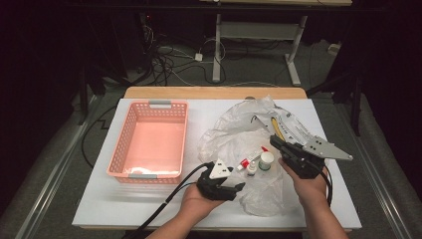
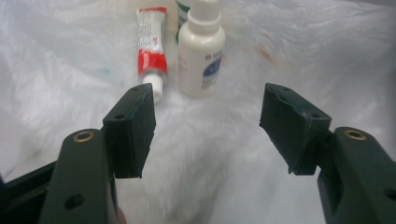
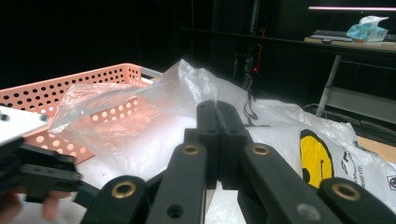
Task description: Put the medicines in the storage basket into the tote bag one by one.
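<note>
Where the white dropper bottle stands upright on the crumpled plastic bag, we find the red-and-white tube lying just beside it, cap end toward the left claw. A green-capped bottle stands close behind both. In the high view all three sit together near the front centre of the white worktop, on the clear film of the bag.

We see the left claw held low and level, aimed at the dropper bottle and the tube from a short way off. Its jaws stand apart, released, with nothing between the pads; only the bag's film lies beyond them. The left hand cups the claw body from below, forearm entering from the bottom edge, cable trailing to the left.

We see the right claw raised above the bag, pointing up and away toward the far left. Its jaws are clenched together. The thin film rises just around the tips, but we cannot tell whether any is pinched. The right hand grips the body from beneath, wrist tilted back.

The pink perforated basket rests on the worktop's left half, well apart from the bottles.
</note>
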### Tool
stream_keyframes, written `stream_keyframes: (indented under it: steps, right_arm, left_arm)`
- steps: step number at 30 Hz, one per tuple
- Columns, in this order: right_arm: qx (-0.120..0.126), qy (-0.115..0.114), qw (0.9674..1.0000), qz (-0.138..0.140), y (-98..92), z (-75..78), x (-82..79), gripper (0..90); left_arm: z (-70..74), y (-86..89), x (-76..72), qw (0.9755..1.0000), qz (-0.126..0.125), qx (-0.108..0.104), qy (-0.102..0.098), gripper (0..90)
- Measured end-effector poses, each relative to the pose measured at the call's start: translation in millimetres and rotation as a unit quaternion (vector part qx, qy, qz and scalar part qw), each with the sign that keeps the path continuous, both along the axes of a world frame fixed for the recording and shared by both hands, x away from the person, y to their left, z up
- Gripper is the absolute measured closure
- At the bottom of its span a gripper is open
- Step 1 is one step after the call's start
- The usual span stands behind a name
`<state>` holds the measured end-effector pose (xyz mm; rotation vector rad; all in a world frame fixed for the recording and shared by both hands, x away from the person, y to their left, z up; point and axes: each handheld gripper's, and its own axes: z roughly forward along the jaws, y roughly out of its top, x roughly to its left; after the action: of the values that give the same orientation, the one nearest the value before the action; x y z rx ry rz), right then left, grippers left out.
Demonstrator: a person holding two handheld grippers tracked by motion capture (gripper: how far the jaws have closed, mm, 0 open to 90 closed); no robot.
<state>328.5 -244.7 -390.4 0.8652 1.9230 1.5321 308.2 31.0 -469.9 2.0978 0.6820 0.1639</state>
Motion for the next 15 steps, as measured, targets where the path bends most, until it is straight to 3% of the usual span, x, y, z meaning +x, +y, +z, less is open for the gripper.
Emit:
stream_keyframes:
  steps: [7, 10, 12, 15]
  right_arm:
    - [-0.001, 0.0, 1.0, -0.002, 0.0, 0.3, -0.7, 90.0]
    - [0.001, 0.003, 1.0, -0.003, 0.1, 0.1, -1.2, 90.0]
    - [0.0, 0.002, 1.0, -0.004, -0.4, -0.1, -1.1, 90.0]
    - [-0.001, 0.001, 1.0, -0.004, -1.5, -0.1, -0.8, 90.0]
  left_arm:
    - [-0.4, 24.6, -18.8, 0.9999, 0.008, 0.01, 0.001, 35.5]
    - [-5.8, 33.9, -23.8, 0.9997, 0.02, 0.017, -0.001, 35.5]
    - [-11.0, 39.2, -24.9, 0.9994, 0.031, 0.015, 0.009, 35.4]
    - [-16.1, 39.4, -23.4, 0.9983, 0.038, 0.041, 0.015, 31.5]
